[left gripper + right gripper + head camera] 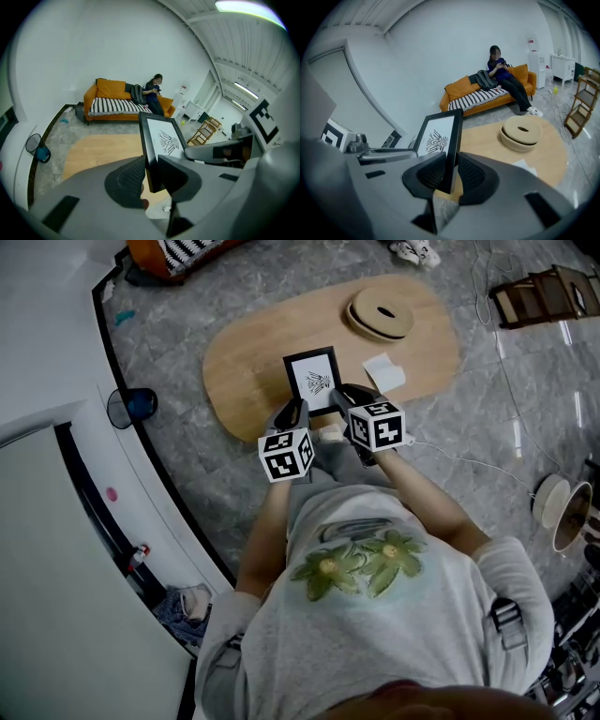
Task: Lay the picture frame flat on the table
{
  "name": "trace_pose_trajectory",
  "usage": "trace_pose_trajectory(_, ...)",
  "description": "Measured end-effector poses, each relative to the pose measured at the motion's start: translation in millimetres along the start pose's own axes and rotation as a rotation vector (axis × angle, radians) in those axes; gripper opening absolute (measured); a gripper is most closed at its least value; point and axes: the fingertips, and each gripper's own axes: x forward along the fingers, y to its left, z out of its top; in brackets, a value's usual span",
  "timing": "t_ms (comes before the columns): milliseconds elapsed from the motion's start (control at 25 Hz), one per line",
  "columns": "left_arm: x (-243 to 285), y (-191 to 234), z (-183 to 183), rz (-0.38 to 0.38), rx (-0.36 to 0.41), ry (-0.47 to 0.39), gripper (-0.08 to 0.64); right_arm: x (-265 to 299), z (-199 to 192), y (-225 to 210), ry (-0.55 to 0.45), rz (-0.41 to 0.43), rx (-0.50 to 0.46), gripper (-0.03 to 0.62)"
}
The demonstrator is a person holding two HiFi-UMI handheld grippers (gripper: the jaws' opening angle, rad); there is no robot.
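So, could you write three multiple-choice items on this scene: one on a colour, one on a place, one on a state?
1. What colour is the border of the frame?
A white B black C red
2. Where is the round disc?
A on the table B on the frame C under the table
3. How is the frame held?
A it lies free on the table B both grippers clamp it C one gripper clamps it

Answers:
1 B, the border shows black in every view.
2 A, the disc rests on the wooden top, apart from the frame.
3 B, the left gripper and the right gripper each have their jaws shut on a frame edge.
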Motion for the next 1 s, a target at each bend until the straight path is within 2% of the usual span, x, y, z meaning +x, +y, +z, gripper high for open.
trace_pose_trajectory(560,25,11,-18,0.018,-0.053,0.001,0.095,26,-9,-14,0.043,0.005,-0.059,0.089)
trace_pose_trajectory(1000,37,23,-22,0.029,-0.021,0.031,0.095,46,-18,-19,0.048,0.011,-0.038,0.089)
